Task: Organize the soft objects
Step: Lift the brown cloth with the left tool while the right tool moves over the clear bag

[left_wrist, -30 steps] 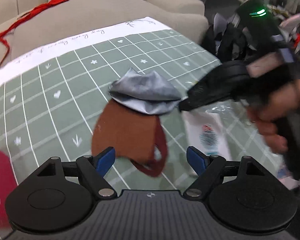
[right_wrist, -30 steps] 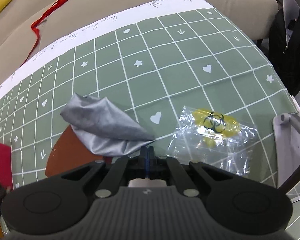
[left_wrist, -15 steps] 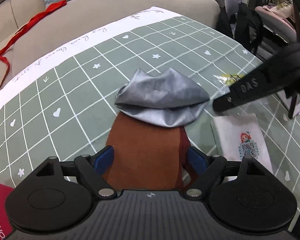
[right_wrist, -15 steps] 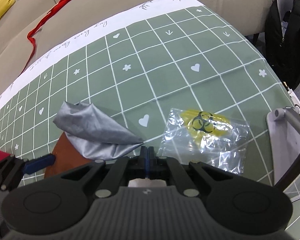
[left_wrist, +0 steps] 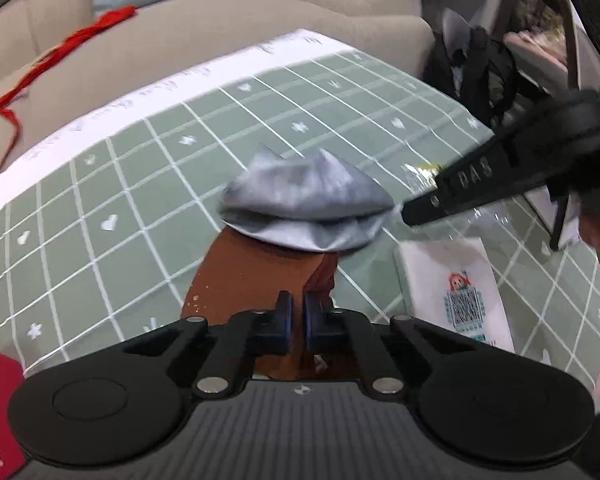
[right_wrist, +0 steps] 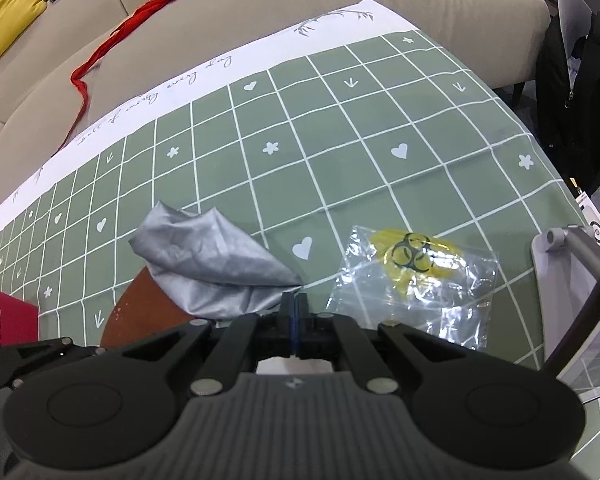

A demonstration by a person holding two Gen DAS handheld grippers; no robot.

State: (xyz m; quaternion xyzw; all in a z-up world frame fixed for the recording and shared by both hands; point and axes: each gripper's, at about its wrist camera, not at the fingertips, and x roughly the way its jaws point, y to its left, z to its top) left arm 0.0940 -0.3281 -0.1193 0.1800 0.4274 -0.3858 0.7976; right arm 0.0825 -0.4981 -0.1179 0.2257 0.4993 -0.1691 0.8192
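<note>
A crumpled grey cloth (left_wrist: 304, 204) lies on top of a brown cloth pouch (left_wrist: 252, 276) on the green checked tablecloth (left_wrist: 100, 184). My left gripper (left_wrist: 298, 320) is closing its jaws on the near edge of the brown pouch, and the blue pads pinch the fabric. My right gripper (right_wrist: 295, 308) is shut on the right corner of the grey cloth (right_wrist: 212, 272). In the left wrist view it reaches in from the right, and its tip (left_wrist: 410, 212) meets the cloth. The brown pouch (right_wrist: 140, 312) shows partly under the grey cloth.
A clear plastic bag with a yellow biohazard mark (right_wrist: 416, 276) lies right of the cloths. A white QR-code card (left_wrist: 456, 284) and a red box (right_wrist: 4, 320) lie near the front. A metal stand (right_wrist: 560, 272) is at the right; a sofa with a red ribbon (right_wrist: 112, 40) is behind.
My left gripper came forward over the brown pouch with its jaws wide apart, then closed them on its near edge. The right gripper kept its hold on the grey cloth.
</note>
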